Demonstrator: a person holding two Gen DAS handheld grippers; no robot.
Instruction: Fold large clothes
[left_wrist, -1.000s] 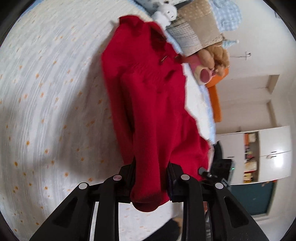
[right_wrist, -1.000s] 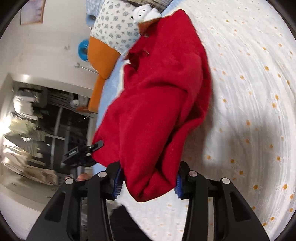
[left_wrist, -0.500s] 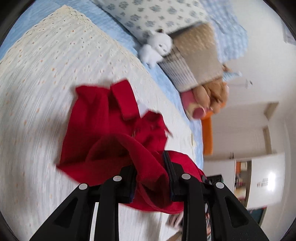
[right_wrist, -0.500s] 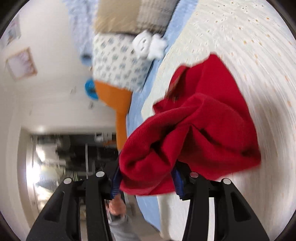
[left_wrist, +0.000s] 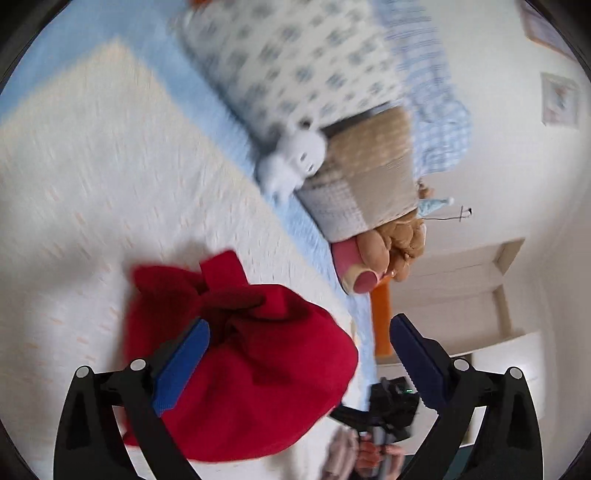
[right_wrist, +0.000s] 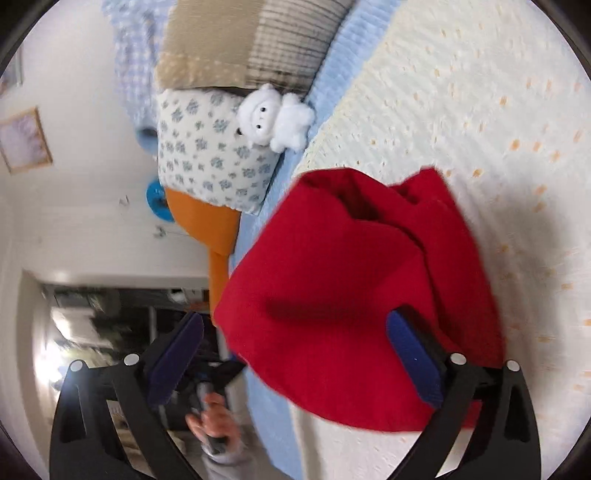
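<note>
Red knit garment, fold release in progress

Red knitted garment (left_wrist: 236, 365): lies doubled over in a soft heap on the pale daisy-print bedspread (left_wrist: 92, 192), near the bed's edge, the folded-over layer bulging instead of lying flat. In the left wrist view it fills the frame from 6 to 9 o'clock; in the right wrist view it sits from centre towards 4 o'clock.

Left gripper (left_wrist: 299, 354): fingers opening wide, blue pads apart; cloth lies between them and against the left pad, but nothing is pinched.

Right gripper (right_wrist: 295, 354): fingers likewise opening to full spread; the garment overlaps the right pad only, not clamped.

Other items: white plush toy (right_wrist: 273, 118) at 12 o'clock by the floral pillow (right_wrist: 210, 162), well clear of the garment. A person's hand (right_wrist: 214, 421) shows at 7 o'clock in the right wrist view, holding the other gripper's handle.

Handling note, as judgement: let both fingers come fully clear of the knit before drawing back, since the loops may snag a pad and drag the fold open. Withdraw low and straight, both sides together. The heap probably needs smoothing and squaring before any further fold
</note>
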